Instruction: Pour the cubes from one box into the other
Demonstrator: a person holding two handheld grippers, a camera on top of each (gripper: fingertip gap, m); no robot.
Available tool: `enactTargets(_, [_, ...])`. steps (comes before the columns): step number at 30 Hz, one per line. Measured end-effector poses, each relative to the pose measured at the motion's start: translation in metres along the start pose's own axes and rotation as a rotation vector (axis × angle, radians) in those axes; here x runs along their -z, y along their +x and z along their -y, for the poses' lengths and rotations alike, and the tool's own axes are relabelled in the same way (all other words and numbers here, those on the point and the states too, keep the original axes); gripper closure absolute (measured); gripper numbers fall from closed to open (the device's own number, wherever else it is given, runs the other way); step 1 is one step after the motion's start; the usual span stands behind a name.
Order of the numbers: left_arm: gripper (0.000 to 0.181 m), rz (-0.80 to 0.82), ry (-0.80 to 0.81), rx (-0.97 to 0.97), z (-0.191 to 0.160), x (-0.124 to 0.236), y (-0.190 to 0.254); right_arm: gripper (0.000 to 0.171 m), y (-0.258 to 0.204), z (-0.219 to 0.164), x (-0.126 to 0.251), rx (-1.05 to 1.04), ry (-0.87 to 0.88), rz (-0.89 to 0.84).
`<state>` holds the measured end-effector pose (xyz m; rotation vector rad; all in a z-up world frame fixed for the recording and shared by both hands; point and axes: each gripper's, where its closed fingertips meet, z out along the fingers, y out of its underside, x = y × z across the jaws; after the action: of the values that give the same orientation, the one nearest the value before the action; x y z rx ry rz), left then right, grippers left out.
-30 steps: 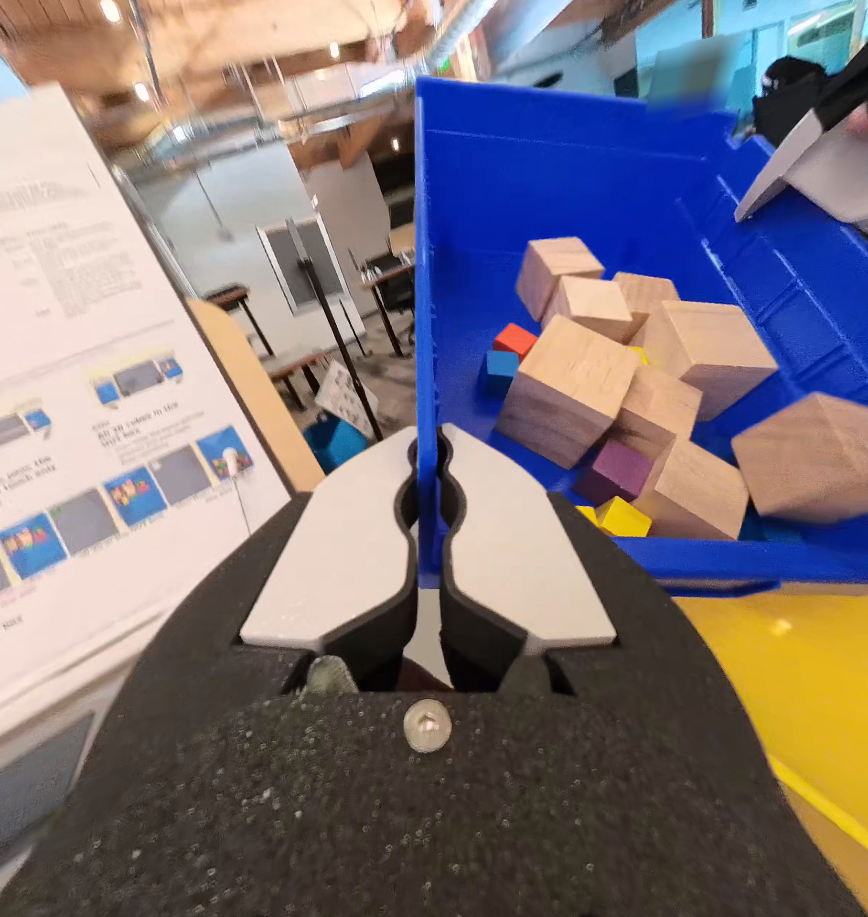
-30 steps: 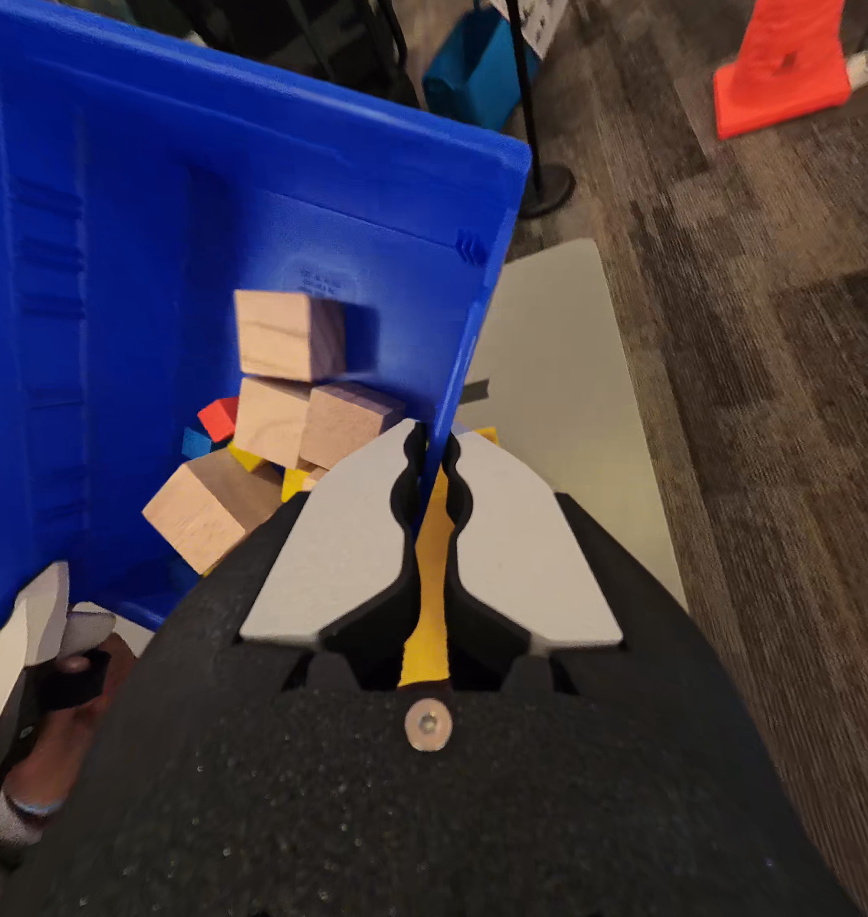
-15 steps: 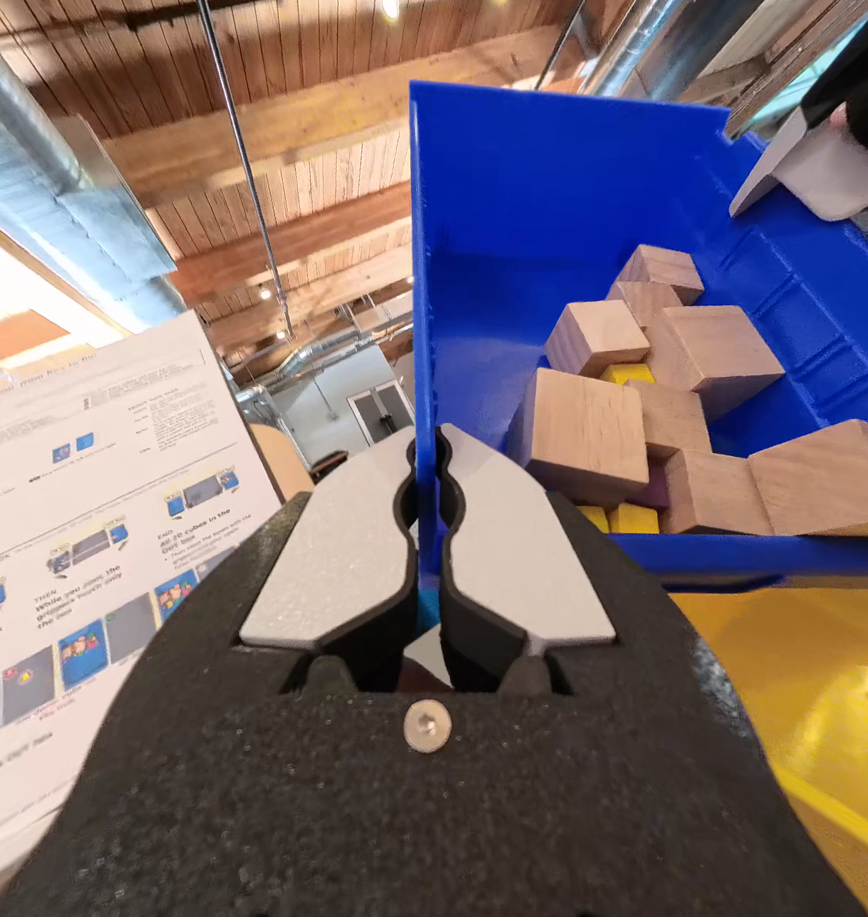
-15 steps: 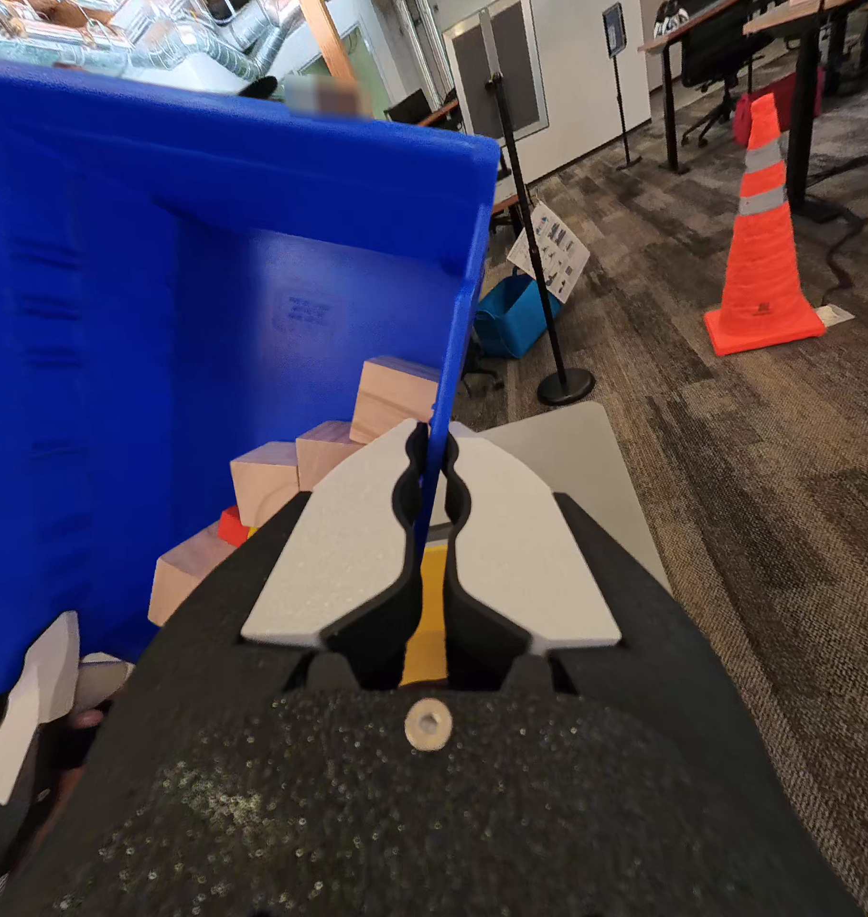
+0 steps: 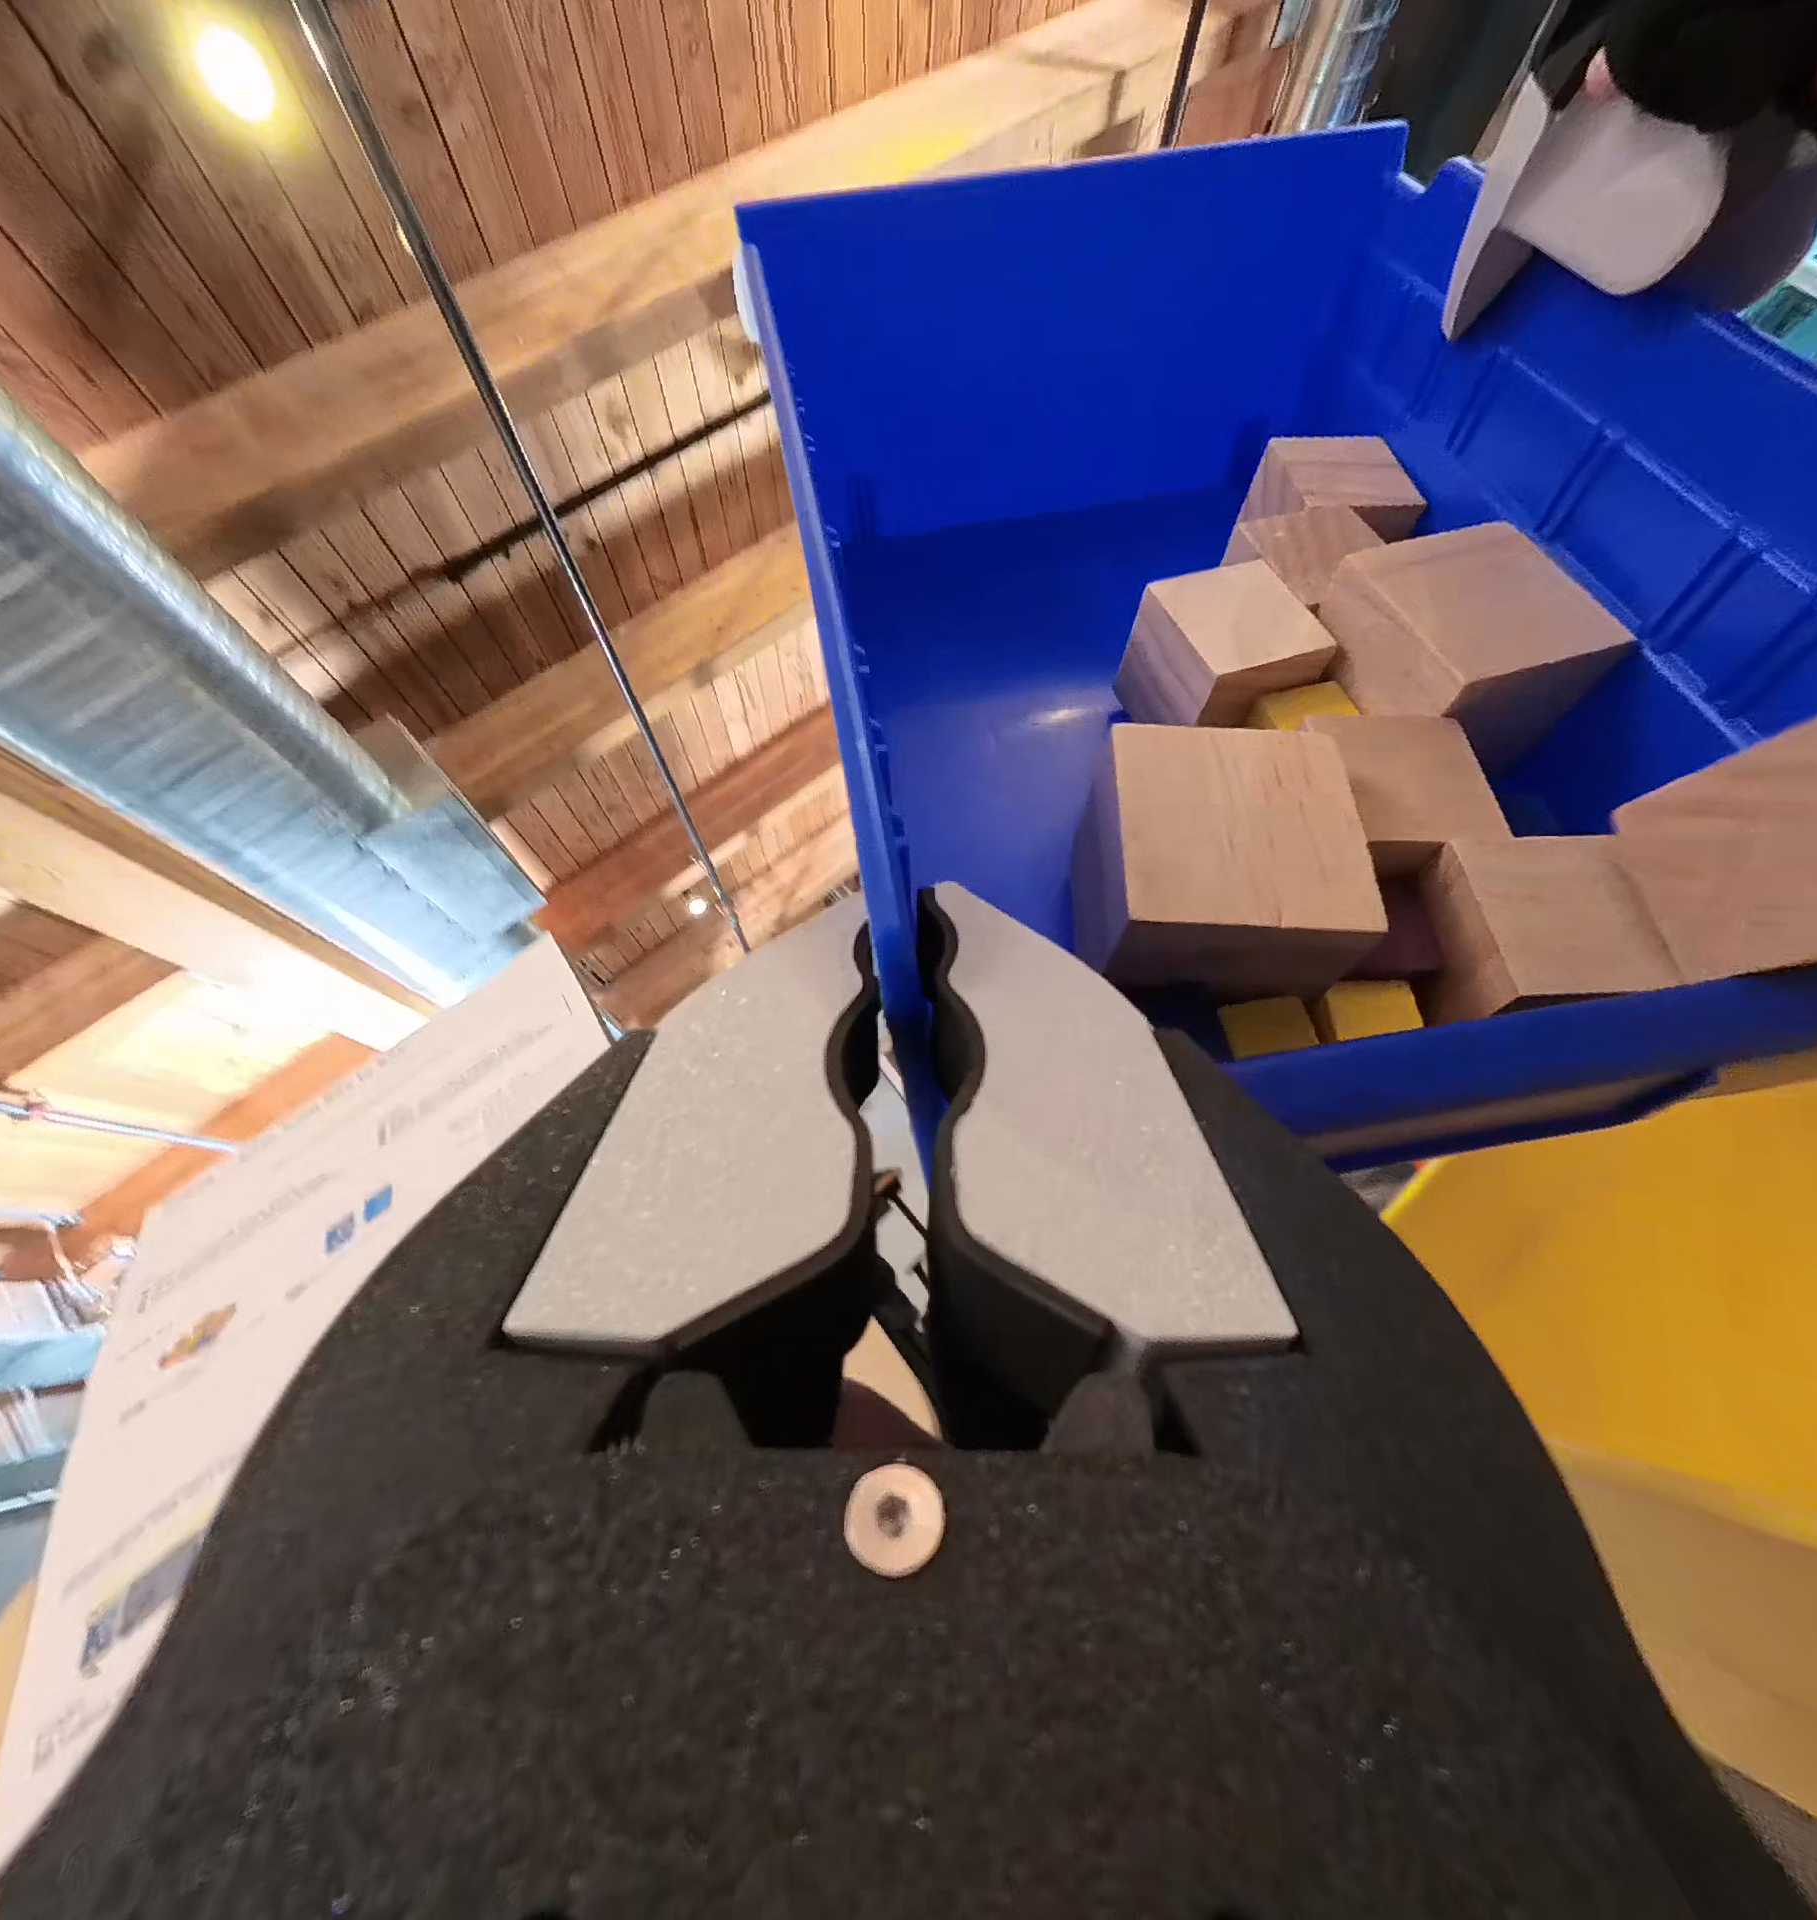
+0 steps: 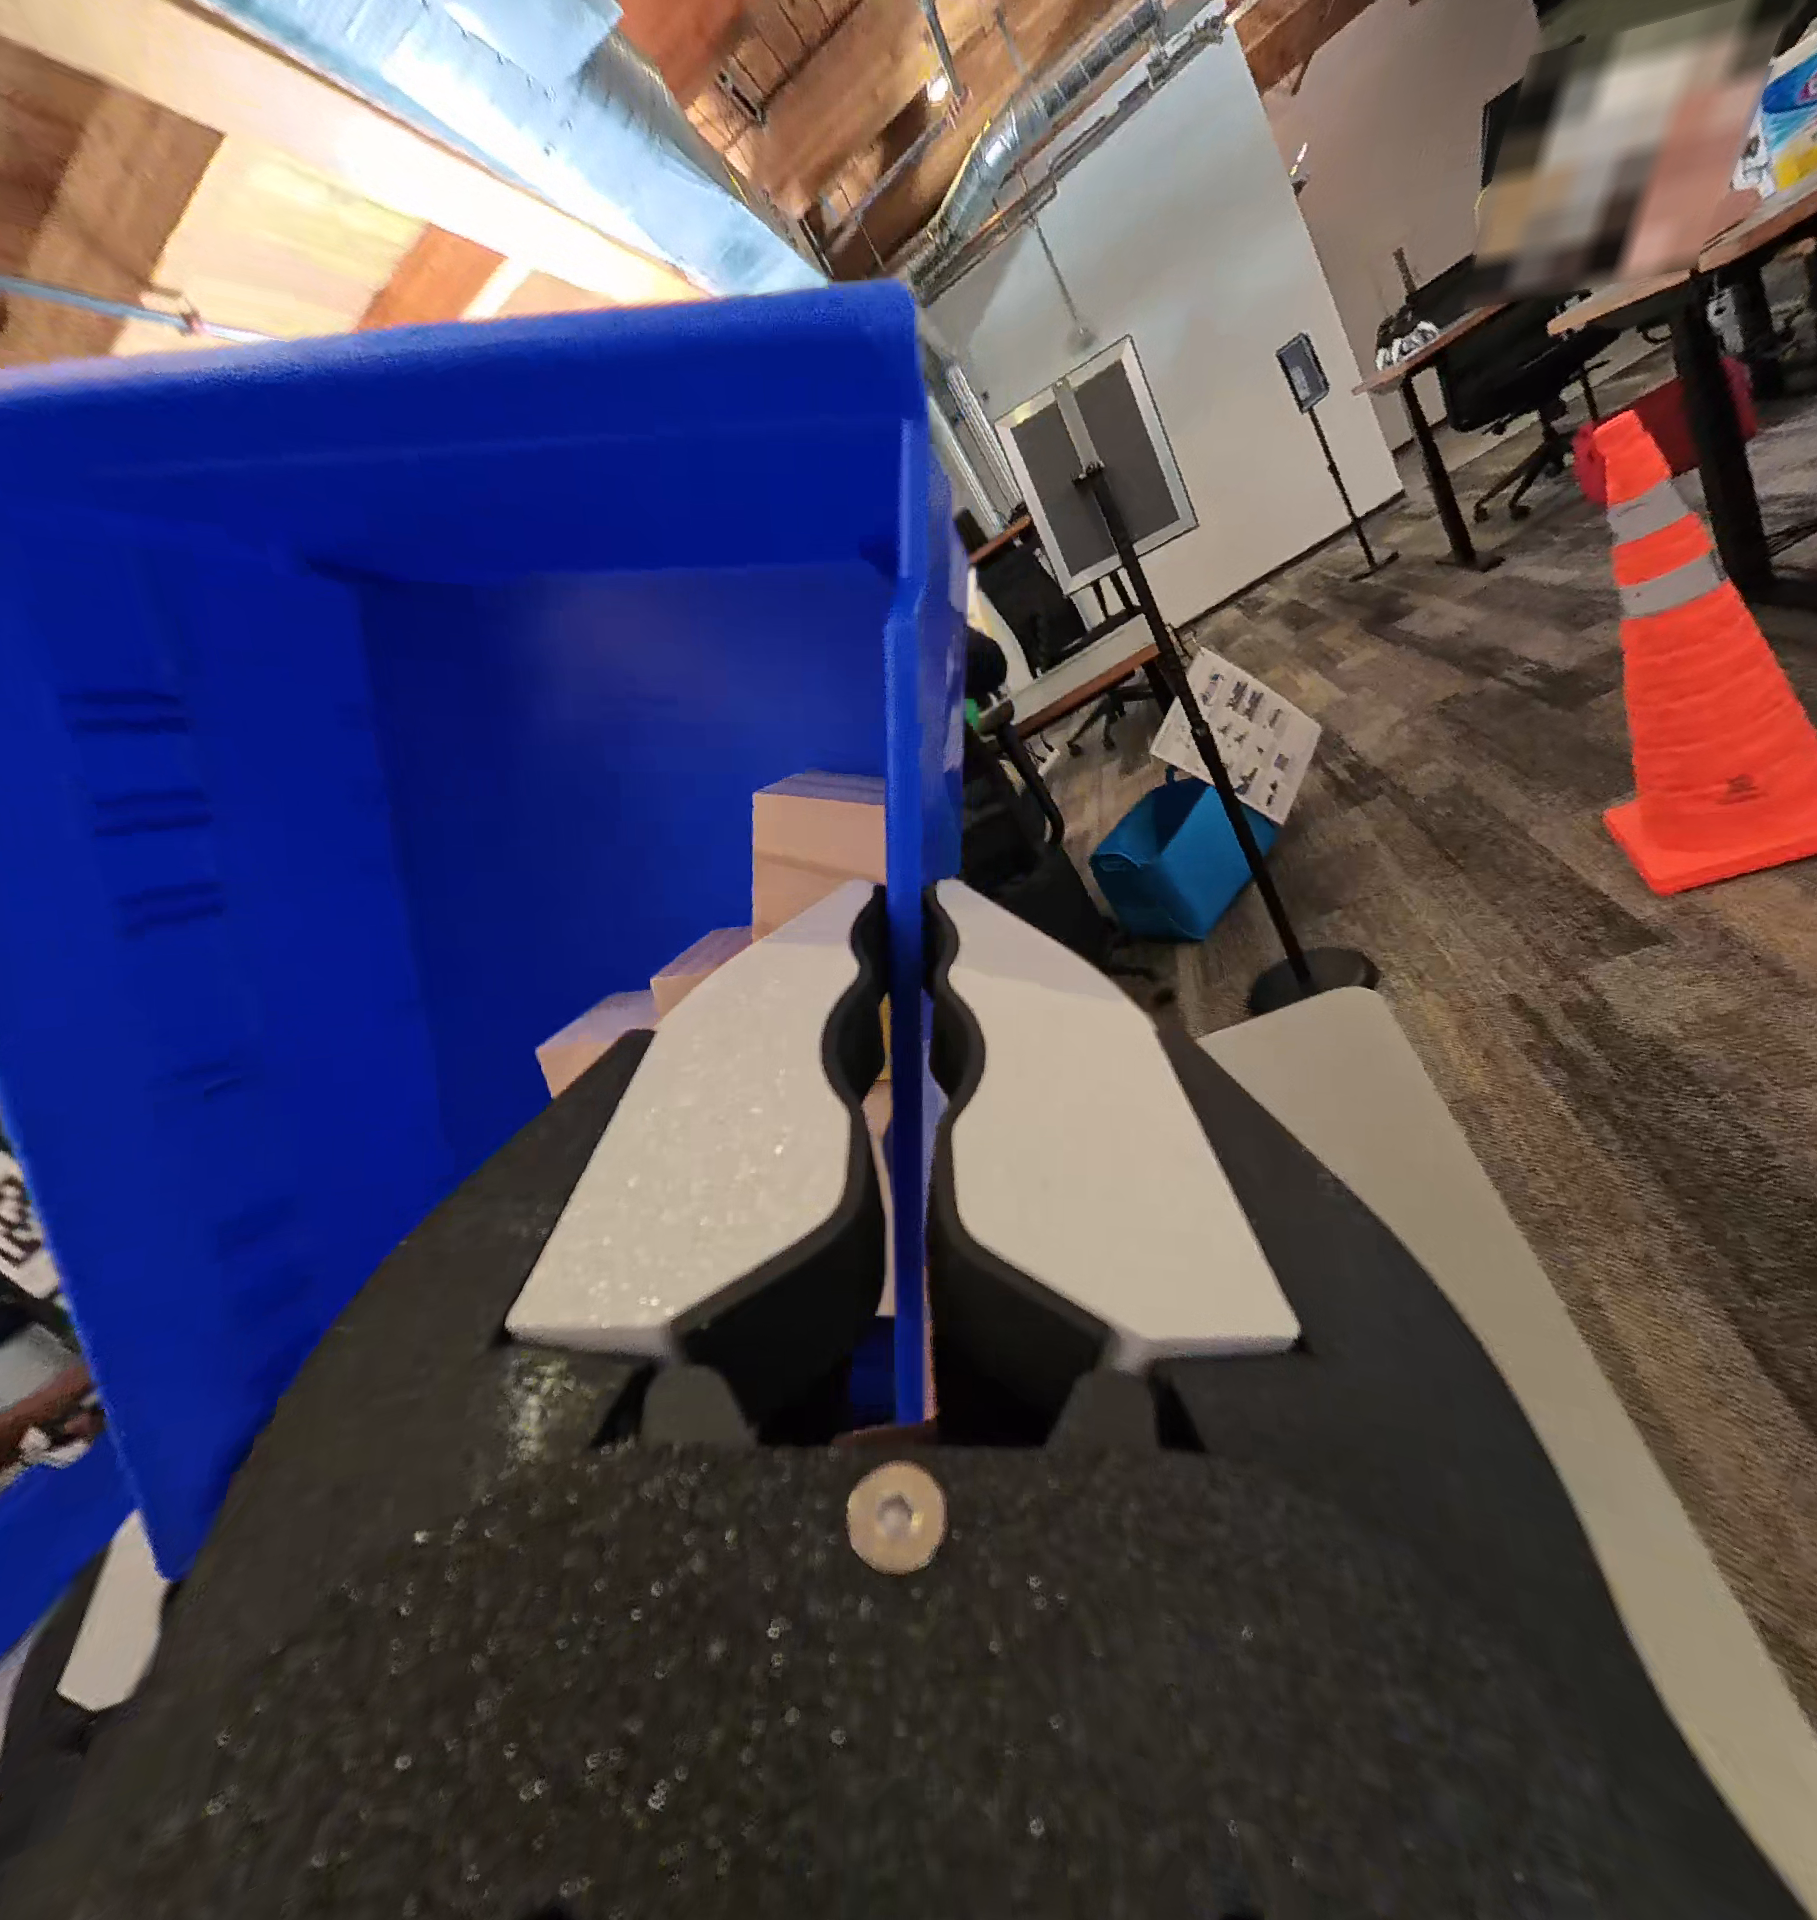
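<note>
the left gripper is clamped on one side wall of the blue box, its grey fingers pinching the thin plastic edge. the right gripper is clamped on the opposite wall, and also shows far off at the upper right of the left wrist view. the blue box is tipped, so the plain wooden cubes and small yellow cubes are heaped against its low lip. just below that lip sits the yellow box. beyond the box, an orange traffic cone stands on the floor and a printed sheet stands at the left.
</note>
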<state>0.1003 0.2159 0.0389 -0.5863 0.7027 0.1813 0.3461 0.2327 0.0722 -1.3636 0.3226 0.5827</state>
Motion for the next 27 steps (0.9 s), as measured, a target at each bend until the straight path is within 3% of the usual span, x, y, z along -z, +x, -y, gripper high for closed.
enactTargets(11, [0.177,0.017,0.069,-0.094,-0.001,-0.004,0.0,0.167,0.006,-0.004,-0.002,-0.109,0.06,0.084])
enactTargets(27, [0.176,0.059,0.134,-0.178,0.009,-0.001,-0.001,0.165,-0.006,0.011,0.004,-0.099,0.118,0.199])
